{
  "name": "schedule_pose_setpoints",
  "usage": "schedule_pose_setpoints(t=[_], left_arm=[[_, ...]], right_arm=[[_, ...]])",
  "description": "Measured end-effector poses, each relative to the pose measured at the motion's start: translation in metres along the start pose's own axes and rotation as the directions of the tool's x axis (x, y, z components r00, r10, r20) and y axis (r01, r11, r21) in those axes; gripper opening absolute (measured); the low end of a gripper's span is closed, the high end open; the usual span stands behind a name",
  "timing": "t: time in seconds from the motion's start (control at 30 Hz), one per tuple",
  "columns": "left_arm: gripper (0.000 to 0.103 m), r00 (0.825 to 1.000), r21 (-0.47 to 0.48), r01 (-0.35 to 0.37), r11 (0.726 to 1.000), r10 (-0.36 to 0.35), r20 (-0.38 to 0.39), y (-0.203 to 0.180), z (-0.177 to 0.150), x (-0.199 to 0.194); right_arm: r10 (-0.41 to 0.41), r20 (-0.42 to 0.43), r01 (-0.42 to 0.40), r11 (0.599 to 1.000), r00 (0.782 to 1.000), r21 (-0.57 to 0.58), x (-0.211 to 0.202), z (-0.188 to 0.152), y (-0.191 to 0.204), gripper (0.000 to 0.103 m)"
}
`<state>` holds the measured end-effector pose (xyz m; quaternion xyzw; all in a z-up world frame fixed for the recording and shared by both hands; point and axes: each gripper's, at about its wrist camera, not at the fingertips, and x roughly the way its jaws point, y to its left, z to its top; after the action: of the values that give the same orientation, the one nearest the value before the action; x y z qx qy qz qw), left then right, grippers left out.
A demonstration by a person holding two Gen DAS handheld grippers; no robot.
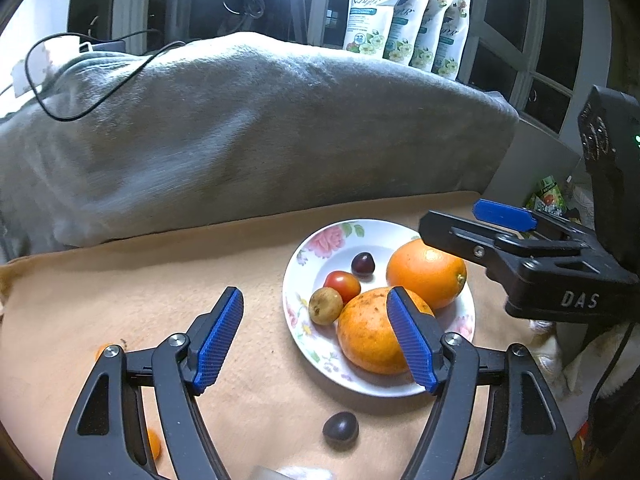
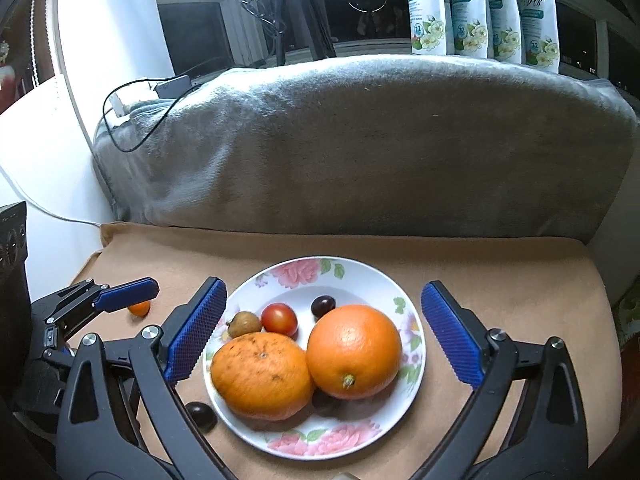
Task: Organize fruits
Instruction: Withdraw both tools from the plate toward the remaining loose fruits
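A flowered white plate (image 2: 360,266) (image 1: 291,296) on the tan cloth holds a spotted orange (image 2: 262,376) (image 1: 366,330), a smooth orange (image 2: 354,350) (image 1: 426,272), a red tomato (image 2: 279,318) (image 1: 342,285), a small brown fruit (image 2: 244,323) (image 1: 325,306) and a dark grape (image 2: 323,305) (image 1: 363,264). Another dark grape (image 2: 200,414) (image 1: 340,429) lies on the cloth beside the plate. A small orange fruit (image 2: 139,308) lies further left. My right gripper (image 2: 323,286) hangs open above the plate, holding nothing. My left gripper (image 1: 314,300) is open and empty, over the plate's left edge.
A grey blanket-covered cushion (image 2: 380,140) rises behind the cloth, with a black cable (image 2: 132,120) across it. Several white pouches (image 2: 480,8) stand on the sill. Two small orange fruits (image 1: 154,444) (image 1: 102,350) lie partly hidden by my left gripper's frame.
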<state>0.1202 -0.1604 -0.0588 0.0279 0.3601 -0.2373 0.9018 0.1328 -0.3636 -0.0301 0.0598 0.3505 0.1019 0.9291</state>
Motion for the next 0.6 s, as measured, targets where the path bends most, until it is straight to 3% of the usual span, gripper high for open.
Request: schedule_pose_setpoints(t=[0.4, 0.6], left_arm=[[0.074, 0.999, -0.045, -0.034, 0.998, 0.035, 0.029, 0.022, -0.015, -0.035], [0.074, 0.997, -0.066, -0.068, 0.995, 0.07, 0.024, 0.041, -0.028, -0.05]], right_arm=[[0.015, 0.012, -0.015, 0.998, 1.0, -0.058, -0.029, -0.017, 0.028, 0.1], [0.044, 0.052, -0.042, 0.999, 0.998, -0.027, -0.051, -0.018, 0.034, 0.1]])
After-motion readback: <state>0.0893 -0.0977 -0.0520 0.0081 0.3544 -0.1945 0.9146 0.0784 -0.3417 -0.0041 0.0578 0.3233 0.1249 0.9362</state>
